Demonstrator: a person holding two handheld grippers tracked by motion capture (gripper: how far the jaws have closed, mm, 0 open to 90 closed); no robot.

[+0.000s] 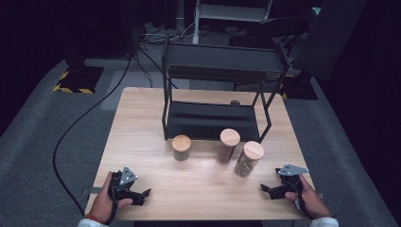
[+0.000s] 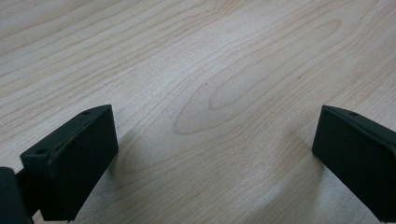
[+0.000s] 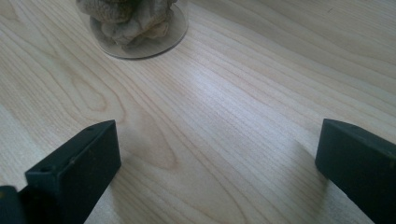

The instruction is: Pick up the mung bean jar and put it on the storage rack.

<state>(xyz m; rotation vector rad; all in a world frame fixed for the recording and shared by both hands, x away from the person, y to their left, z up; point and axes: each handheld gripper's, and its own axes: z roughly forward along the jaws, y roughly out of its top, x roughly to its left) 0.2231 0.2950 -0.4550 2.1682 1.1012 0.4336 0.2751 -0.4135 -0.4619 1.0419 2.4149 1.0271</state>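
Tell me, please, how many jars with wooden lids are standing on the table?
3, in a row before the black rack: the short jar on the left, the middle jar, and the right jar, slightly nearer the person. None seems hidden, though the rack could conceal something.

Three jars (image 1: pixel 228 145) stand before the shelf rack (image 1: pixel 215 94)

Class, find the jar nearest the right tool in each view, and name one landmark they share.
High view: rightmost jar, right of centre.
Left gripper view: not in it.
Right gripper view: its clear base at top left.
Shared landmark: the wooden table, its grain in all three.
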